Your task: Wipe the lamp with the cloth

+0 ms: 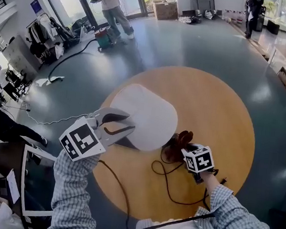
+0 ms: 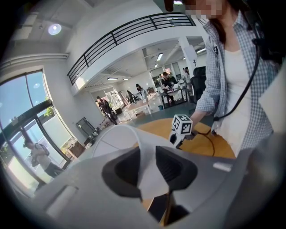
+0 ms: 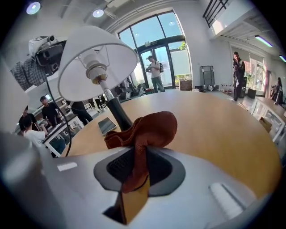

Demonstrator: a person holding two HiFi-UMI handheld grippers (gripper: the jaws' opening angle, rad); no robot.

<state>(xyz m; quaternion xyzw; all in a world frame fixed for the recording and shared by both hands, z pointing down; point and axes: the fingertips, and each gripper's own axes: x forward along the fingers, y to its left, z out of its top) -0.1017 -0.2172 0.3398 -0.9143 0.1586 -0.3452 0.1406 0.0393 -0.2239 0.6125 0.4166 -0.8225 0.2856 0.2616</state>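
— Starting at the left: what is the left hand-held gripper (image 1: 126, 124) doing?

— It is clamped on the lamp (image 1: 148, 114). The thin wall of the white lampshade (image 2: 145, 172) runs straight between its two pads at the rim nearest the person, and both pads press on it.

— And where does the lamp stand?

— On the round wooden surface (image 1: 223, 120), towards its left half. From the head view the shade covers most of it. The right gripper view looks up under the shade at the bulb socket and the dark stem (image 3: 117, 114), and the shade sits at a tilt there.

— Where is the cloth?

— The rust-brown cloth (image 3: 147, 129) is just right of the shade's lower edge, bunched up close to the stem. Whether it touches the stem I cannot tell.

— Who holds it?

— The right hand-held gripper (image 3: 136, 167), its jaws pinched on a fold of it, the rest bulging out above them.

— Anything else on that side?

— A black cord (image 1: 169, 183) loops across the wood below the cloth, and a flat dark device (image 3: 107, 125) lies beside the lamp's foot.
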